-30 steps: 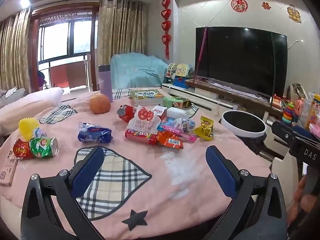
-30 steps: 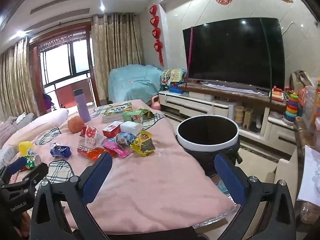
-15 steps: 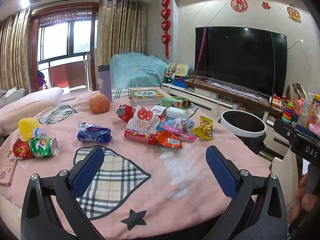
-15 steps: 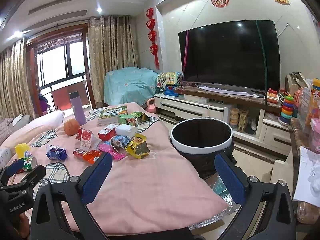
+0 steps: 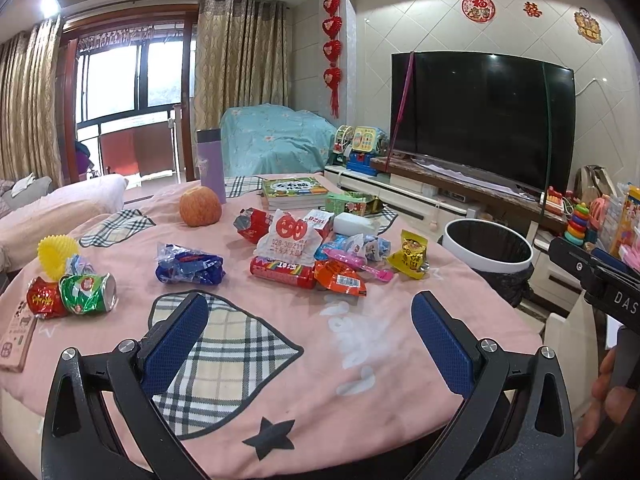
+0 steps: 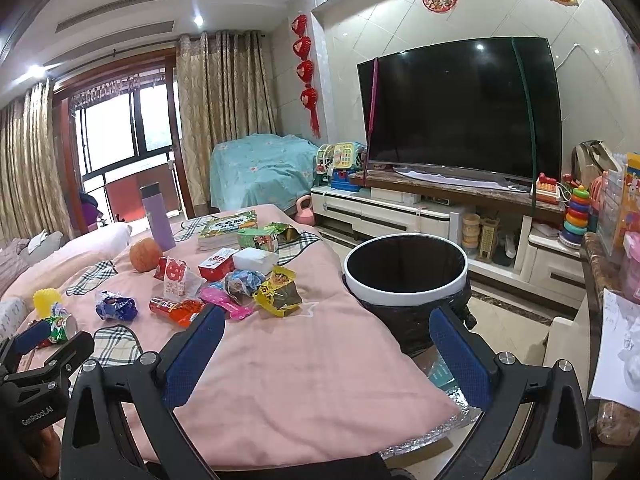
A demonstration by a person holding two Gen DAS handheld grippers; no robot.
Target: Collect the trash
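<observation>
Snack wrappers lie scattered on a round table under a pink cloth (image 5: pixel 280 360): a blue wrapper (image 5: pixel 188 269), a red tube (image 5: pixel 282 274), an orange packet (image 5: pixel 340 279), a yellow packet (image 5: pixel 410 254) and crushed cans (image 5: pixel 86 293). A black bin with a white rim (image 6: pixel 406 270) stands on the floor right of the table. My left gripper (image 5: pixel 310 342) hovers open over the near table edge, holding nothing. My right gripper (image 6: pixel 326 354) is open and empty near the table's right edge, with the bin just beyond it.
An orange fruit (image 5: pixel 200 206), a purple bottle (image 5: pixel 211 164), books (image 5: pixel 294 192) and small boxes (image 6: pixel 256 258) sit at the far side of the table. A TV (image 6: pixel 460 108) on a low cabinet and toys fill the right wall. A person's hand (image 5: pixel 608 396) shows at the right.
Both grippers have lifted and drifted slightly, so the table and bin sit a little lower in view. Both stay open and nothing on the table has moved.
</observation>
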